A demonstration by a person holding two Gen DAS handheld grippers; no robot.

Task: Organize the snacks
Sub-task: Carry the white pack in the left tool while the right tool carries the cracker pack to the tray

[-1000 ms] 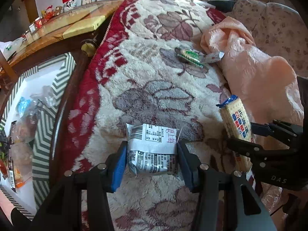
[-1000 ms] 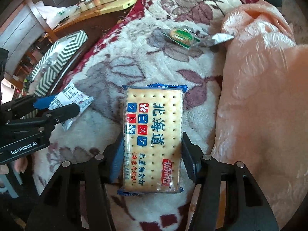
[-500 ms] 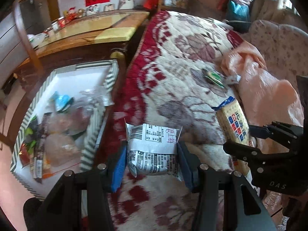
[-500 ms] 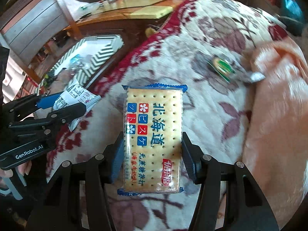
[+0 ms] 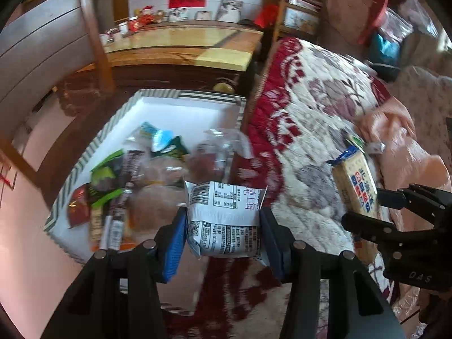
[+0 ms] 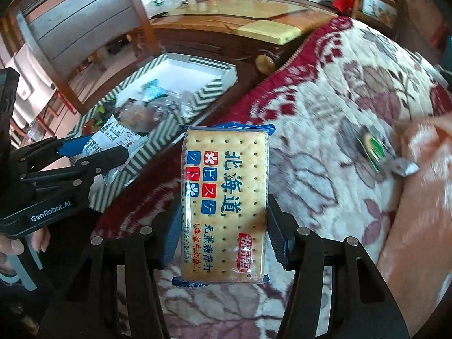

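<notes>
1. Left gripper [image 5: 223, 223]: its fingers are clamped on a white printed snack packet with a barcode [image 5: 224, 220], held between the blue pads
2. Right gripper [image 6: 223, 226]: its fingers are clamped on a long cracker packet with blue ends [image 6: 224, 203], standing upright between them
3. Under both lies a cream blanket with red and mauve flowers [image 6: 325, 118]
4. Ahead and left of the left fingers sits a green-and-white striped box [image 5: 84, 163] holding mixed snack packs
5. Far right of the right fingers, a small green wrapped snack [image 6: 373, 147] lies on the blanket beside peach cloth [image 6: 423, 169]
</notes>
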